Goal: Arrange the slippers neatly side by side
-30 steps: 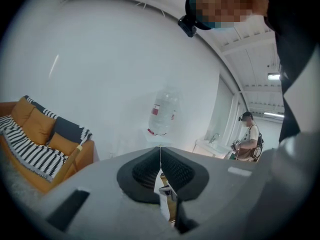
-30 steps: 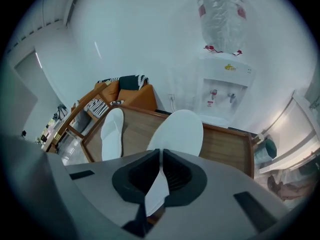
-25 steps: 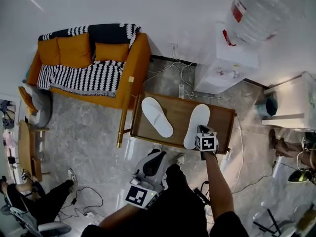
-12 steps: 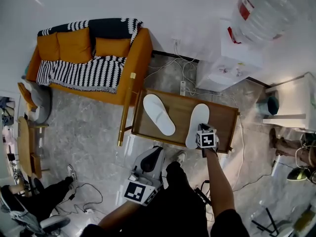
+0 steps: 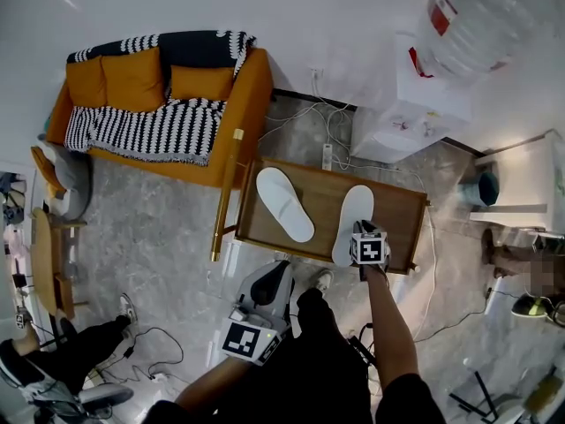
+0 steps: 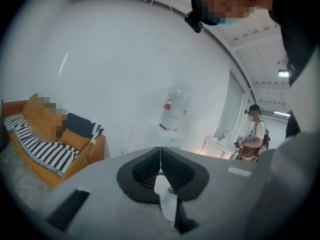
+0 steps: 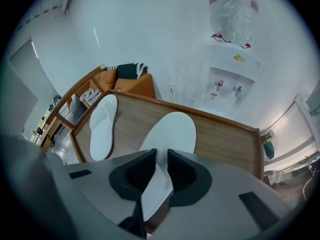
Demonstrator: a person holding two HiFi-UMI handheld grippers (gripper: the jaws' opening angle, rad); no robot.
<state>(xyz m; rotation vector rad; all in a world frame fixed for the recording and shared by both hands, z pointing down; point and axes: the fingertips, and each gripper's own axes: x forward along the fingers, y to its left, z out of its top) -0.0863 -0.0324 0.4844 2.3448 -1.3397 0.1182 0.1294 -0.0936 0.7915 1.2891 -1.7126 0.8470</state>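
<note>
My right gripper (image 7: 161, 159) has sunk toward the bench (image 7: 225, 136). Its fingers have just been opening, releasing the right slipper (image 7: 172, 129) at lower centre so it lies beside the left slipper (image 7: 102, 126). My left gripper (image 6: 160, 156) is idle, fingers clenched and empty.

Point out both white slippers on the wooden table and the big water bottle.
Slipper at picture left (image 5: 284, 204): head view, middle of its upper.
Slipper at picture right (image 5: 356, 210): head view, toe half.
Water bottle (image 5: 477, 20): head view, clear body.
</note>
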